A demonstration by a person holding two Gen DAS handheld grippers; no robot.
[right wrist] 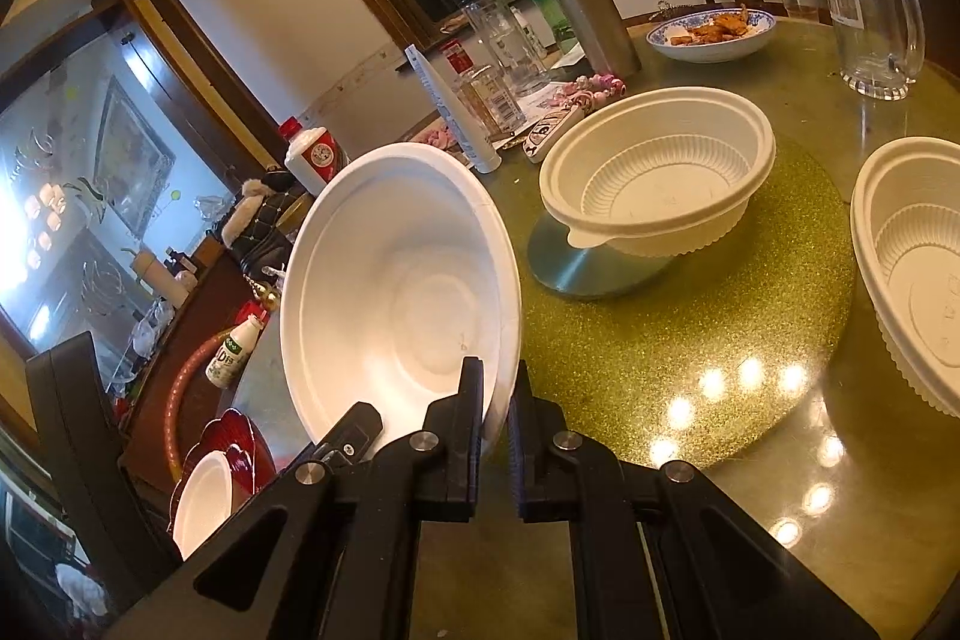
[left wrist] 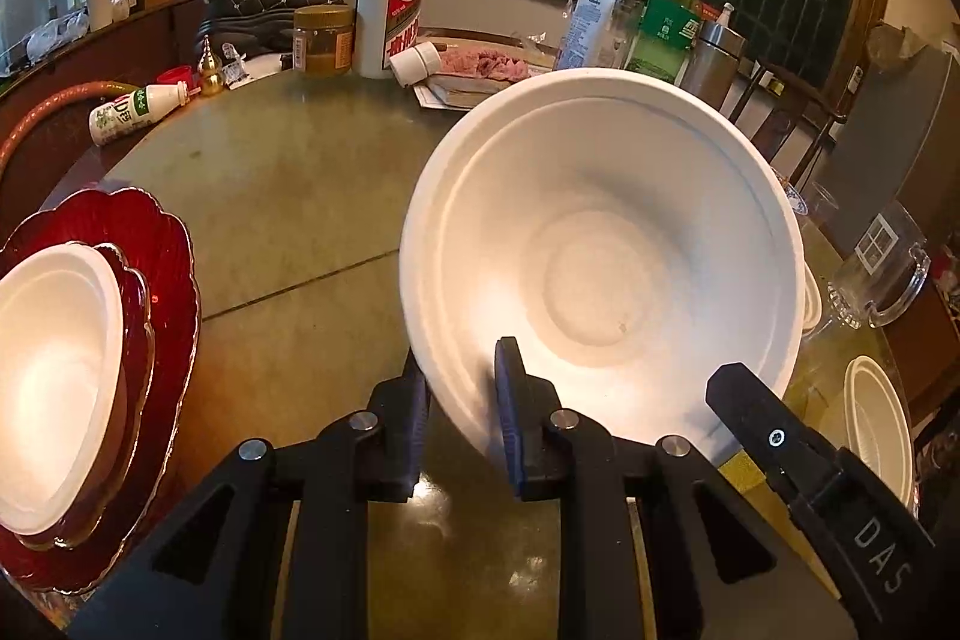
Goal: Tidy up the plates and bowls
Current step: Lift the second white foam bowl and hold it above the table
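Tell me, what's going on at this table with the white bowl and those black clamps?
A person is tidying dishes with two handheld grippers. Both the left gripper and the right gripper pinch the rim of one smooth white bowl, holding it tilted above the green table. To the left, another white bowl already sits on stacked red plates. Two ribbed white bowls wait on the glittery turntable to the right.

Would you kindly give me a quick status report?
Both tools, left and right, clamped on white bowl rim, bowl tilted. Red plate stack left. Nothing between.
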